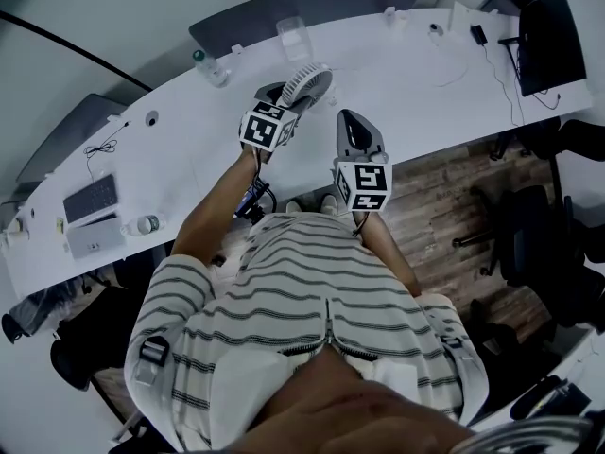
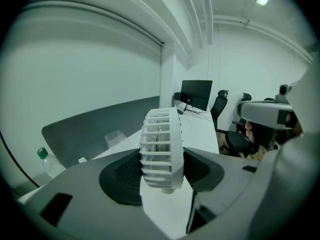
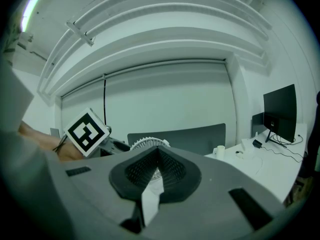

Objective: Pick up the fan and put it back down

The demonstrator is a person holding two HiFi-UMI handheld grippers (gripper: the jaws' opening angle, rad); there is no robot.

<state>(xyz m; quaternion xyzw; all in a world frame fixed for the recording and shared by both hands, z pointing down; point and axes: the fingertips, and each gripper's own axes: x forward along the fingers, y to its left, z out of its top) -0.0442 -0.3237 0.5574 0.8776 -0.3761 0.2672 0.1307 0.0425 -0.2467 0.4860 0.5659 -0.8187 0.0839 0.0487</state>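
A small white fan (image 1: 307, 85) with a round slatted cage is over the long white desk (image 1: 425, 93), tilted. My left gripper (image 1: 284, 99) is shut on the fan; in the left gripper view the cage (image 2: 161, 151) sits edge-on between the two dark pads (image 2: 122, 176). I cannot tell whether its base touches the desk. My right gripper (image 1: 349, 118) hangs just to the right of the fan, apart from it, jaws shut on nothing. In the right gripper view the closed pads (image 3: 170, 169) hide most of the fan (image 3: 148, 143).
At the desk's far edge stand a clear cup (image 1: 293, 36) and a water bottle (image 1: 210, 67), with a dark partition (image 1: 312, 9) behind. A monitor (image 1: 551, 41) stands far right, a keyboard (image 1: 92, 199) far left. Office chairs (image 1: 529, 239) are on the floor to the right.
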